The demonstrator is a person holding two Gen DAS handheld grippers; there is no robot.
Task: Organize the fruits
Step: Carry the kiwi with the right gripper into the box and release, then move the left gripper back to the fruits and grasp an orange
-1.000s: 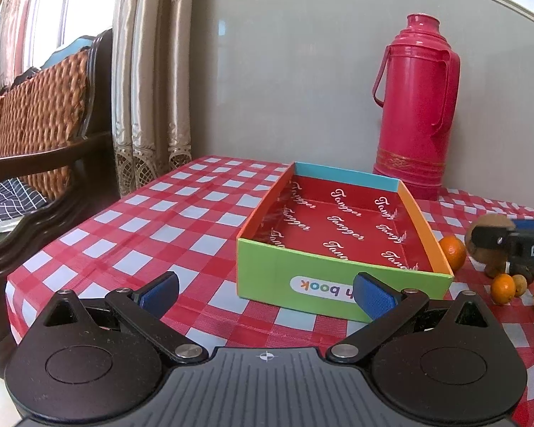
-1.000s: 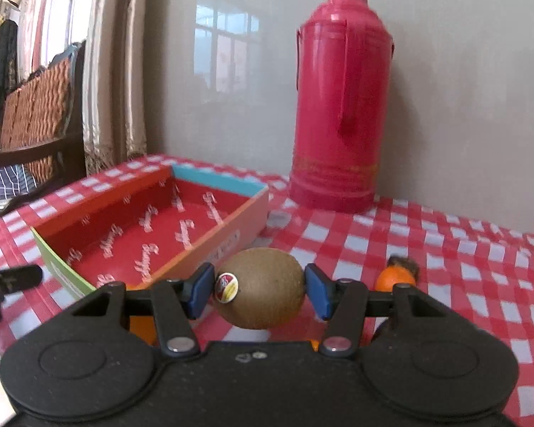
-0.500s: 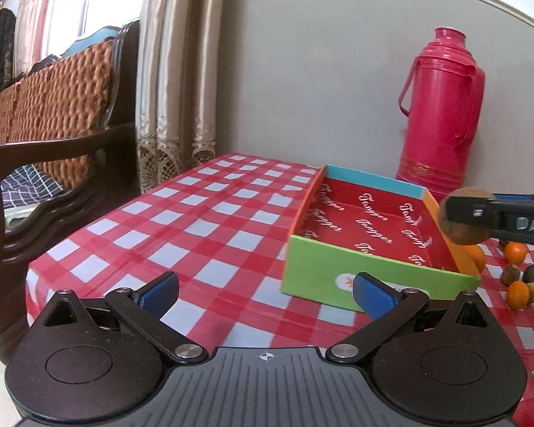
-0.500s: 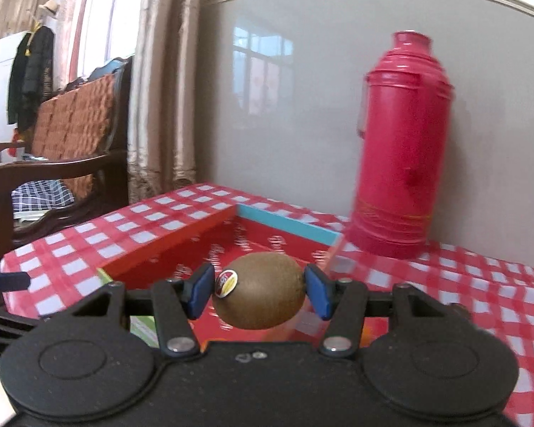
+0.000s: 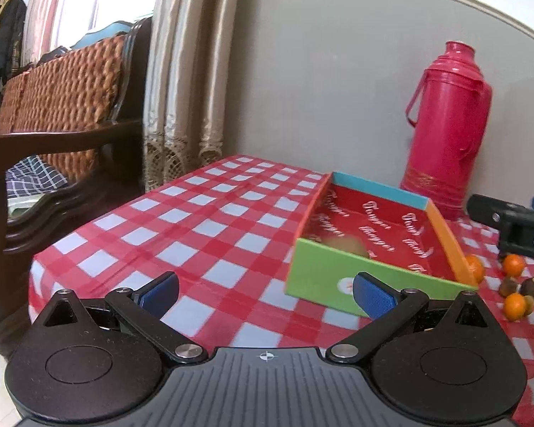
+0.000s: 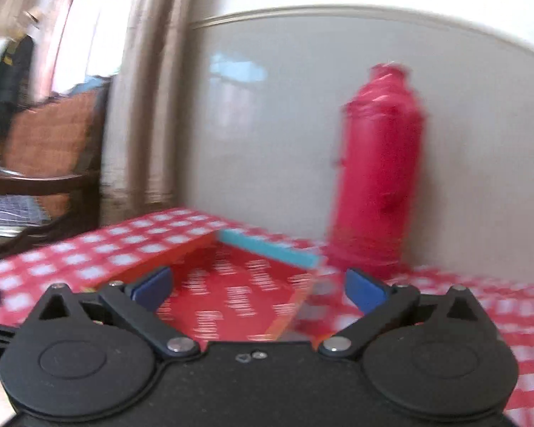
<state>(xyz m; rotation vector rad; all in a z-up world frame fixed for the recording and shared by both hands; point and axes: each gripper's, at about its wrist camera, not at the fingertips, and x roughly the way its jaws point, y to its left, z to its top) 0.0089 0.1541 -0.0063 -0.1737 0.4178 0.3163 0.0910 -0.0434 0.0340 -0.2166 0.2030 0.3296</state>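
Kiwi (image 5: 349, 245) lies blurred inside the box (image 5: 373, 277); right gripper (image 6: 258, 290) jaws just sprang apart, left gripper (image 5: 265, 290) jaws released.

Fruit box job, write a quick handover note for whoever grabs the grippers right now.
Right gripper: its jaws have just been opening; open, nothing between them, above the box.
Left gripper: open, empty, short of the box.
Done: a blurred kiwi lies in the box behind its green wall.
Left: small oranges and dark fruits on the tablecloth right of the box.
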